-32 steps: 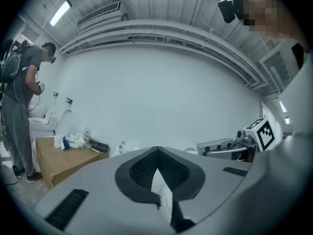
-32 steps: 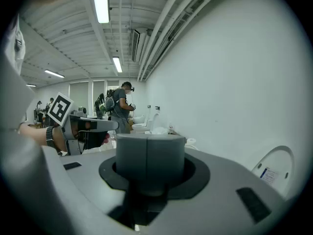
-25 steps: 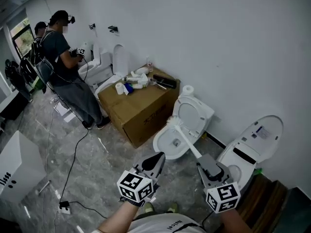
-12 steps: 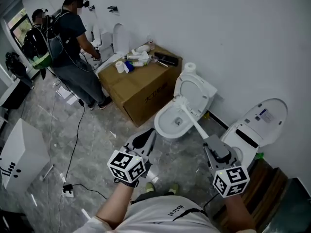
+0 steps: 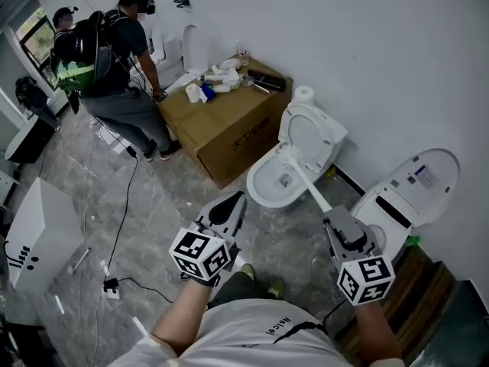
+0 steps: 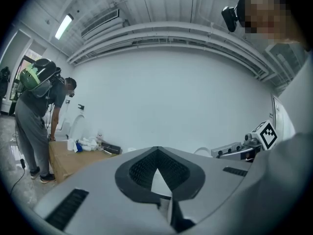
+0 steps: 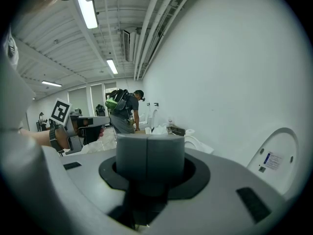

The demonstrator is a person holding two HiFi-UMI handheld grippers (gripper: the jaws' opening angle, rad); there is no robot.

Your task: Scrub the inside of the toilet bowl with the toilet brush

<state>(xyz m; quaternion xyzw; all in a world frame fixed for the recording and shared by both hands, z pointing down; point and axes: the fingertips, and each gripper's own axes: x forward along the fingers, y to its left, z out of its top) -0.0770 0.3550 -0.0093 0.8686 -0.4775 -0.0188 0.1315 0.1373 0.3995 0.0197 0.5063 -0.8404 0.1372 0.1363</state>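
1. A large brown cardboard box (image 5: 229,136) stands just left of the white ceramic toilet with the raised lid (image 5: 257,192). Small white items lie on its top (too small to name).
2. The toilet itself stands against the white wall, its bowl open.
3. A second white toilet with an upright lid (image 5: 419,186) stands near the first one, on its right.
4. The left grey two-jaw gripper with a marker cube (image 5: 240,198) (image 6: 156,150) hangs in front of the toilet, a little left of the bowl. Its jaw tips are pinched together with nothing between them.
5. The right grey gripper (image 5: 334,215) (image 7: 149,153) is in front of the toilet, to its right, with its jaws clamped on the handle end of the brush.
6. The long white plastic toilet brush (image 5: 307,187) slants from that gripper over the toilet's rim. Its bristle head is inside the bowl, toward the back; contact with the porcelain cannot be told.
7. A white toilet paper roll (image 5: 304,94) sits on the toilet's tank, behind the lid.
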